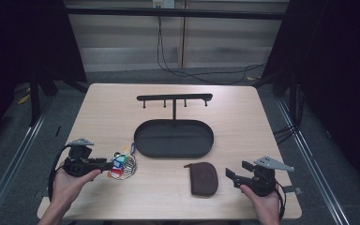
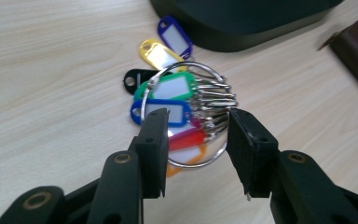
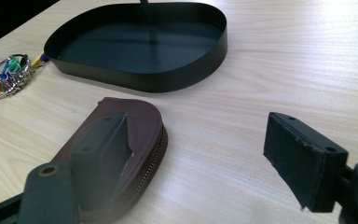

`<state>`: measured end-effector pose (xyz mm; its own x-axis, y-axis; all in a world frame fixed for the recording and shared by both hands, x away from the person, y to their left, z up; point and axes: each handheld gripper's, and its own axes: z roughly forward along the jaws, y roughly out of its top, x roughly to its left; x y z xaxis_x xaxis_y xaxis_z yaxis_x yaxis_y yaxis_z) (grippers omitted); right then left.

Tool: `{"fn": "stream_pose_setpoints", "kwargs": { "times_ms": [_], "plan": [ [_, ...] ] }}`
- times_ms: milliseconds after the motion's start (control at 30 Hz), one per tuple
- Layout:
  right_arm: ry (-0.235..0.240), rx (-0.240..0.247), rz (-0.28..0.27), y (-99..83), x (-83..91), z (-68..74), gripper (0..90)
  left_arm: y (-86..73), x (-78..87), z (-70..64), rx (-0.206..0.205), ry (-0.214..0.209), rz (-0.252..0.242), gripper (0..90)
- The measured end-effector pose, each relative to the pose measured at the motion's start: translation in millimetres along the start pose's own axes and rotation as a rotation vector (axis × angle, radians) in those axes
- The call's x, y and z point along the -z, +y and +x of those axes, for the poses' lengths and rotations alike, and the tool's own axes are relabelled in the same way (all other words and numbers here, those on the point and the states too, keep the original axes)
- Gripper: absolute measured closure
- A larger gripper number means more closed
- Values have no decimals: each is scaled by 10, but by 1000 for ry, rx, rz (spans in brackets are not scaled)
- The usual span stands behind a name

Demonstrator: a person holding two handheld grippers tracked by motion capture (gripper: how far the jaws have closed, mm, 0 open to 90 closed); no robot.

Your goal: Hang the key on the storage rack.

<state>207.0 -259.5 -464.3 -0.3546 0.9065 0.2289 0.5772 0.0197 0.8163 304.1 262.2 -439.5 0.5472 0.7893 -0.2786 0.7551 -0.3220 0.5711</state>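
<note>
High view first: I have the left gripper point(image 1: 108, 165) near the front-left part of the pale wooden worktop point(image 1: 234, 112), its tips right at the steel key ring with its bunch of coloured plastic tags point(image 1: 122, 165). From the left gripper view I see the jaws spread, one on each side of the near arc of the ring, with red and orange tags lying between them; neither jaw is pressed on the ring, and I cannot tell whether either one touches it. The key ring lies flat on the worktop, just beside the front-left curve of the black oval metal tray point(image 1: 143, 143), with a blue tag and a yellow tag reaching toward the tray wall. A thin post rises from the tray's far side and carries a black bar with small pegs point(image 1: 174, 97). My right gripper point(image 1: 230, 177) rests low at the front right, jaws wide apart and holding nothing. Right gripper view puts the brown zipped leather pouch point(image 3: 130, 121) flat on the worktop, partly behind one of its jaws, near the tray's front wall but apart from it.
</note>
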Motion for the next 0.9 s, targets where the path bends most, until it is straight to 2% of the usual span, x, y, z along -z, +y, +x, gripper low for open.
{"fn": "stream_pose_setpoints", "kwargs": {
  "times_ms": [267,333,400,467,500,533,567,600,700,767,800,833,900],
  "plan": [
    [0,1,-1,-5,6,-7,231,82,-151,115,23,12,58,577],
    [-1,7,0,-6,6,-3,232,98,-166,125,20,26,74,597],
    [-3,6,3,-4,-2,-8,233,126,-173,140,4,54,115,628],
    [-4,6,4,-3,-6,-12,233,161,-172,164,20,46,124,640],
    [-4,6,5,-1,-8,-11,234,181,-167,174,5,52,139,663],
    [-2,7,4,-2,-7,-10,234,197,-185,181,23,39,143,671],
    [-6,8,5,-2,-5,-6,234,197,-185,181,23,39,143,683],
    [-6,8,6,-3,-3,-5,234,191,-225,188,6,40,166,690],
    [-6,6,4,-5,3,-9,235,184,-267,179,17,63,185,693],
    [-7,5,2,-5,10,-15,236,185,-292,185,9,59,209,711],
    [-8,4,1,-6,13,-20,236,183,-314,179,12,52,205,746],
    [-8,4,1,-6,13,-20,236,188,-323,185,5,44,226,746],
    [-8,4,1,-5,15,-24,236,184,-365,189,7,55,249,754]
  ]
}}
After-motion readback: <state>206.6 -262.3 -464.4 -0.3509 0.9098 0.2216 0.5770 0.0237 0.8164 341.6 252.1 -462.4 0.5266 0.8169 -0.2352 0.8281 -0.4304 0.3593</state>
